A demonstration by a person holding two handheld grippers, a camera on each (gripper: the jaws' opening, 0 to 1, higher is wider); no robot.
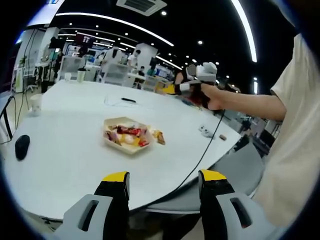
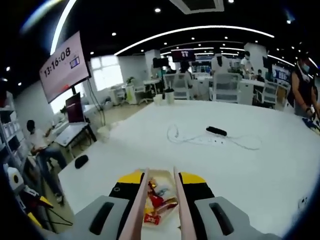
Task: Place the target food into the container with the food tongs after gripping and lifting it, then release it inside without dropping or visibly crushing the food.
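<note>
Here tray [image 1: 127, 135] mid-table [image 1: 70, 150] | tongs [image 2: 160, 200] above | wide margins

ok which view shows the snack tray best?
Left gripper view: the whole snack tray sits unobstructed on the white table. In the right gripper view the tray is partly hidden behind the tongs and that hand-held gripper's jaws.

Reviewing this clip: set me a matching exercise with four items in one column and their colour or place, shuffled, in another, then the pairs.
Items:
1. tray of snacks
2. computer mouse
3. tongs
4. wall screen

Descriptions:
A. pinkish arms running between the right gripper's jaws
B. dark, near the table's left edge
C. pale, mid-table, holding wrapped food
D. shows a clock readout

Pairs: 1-C, 2-B, 3-A, 4-D
</note>
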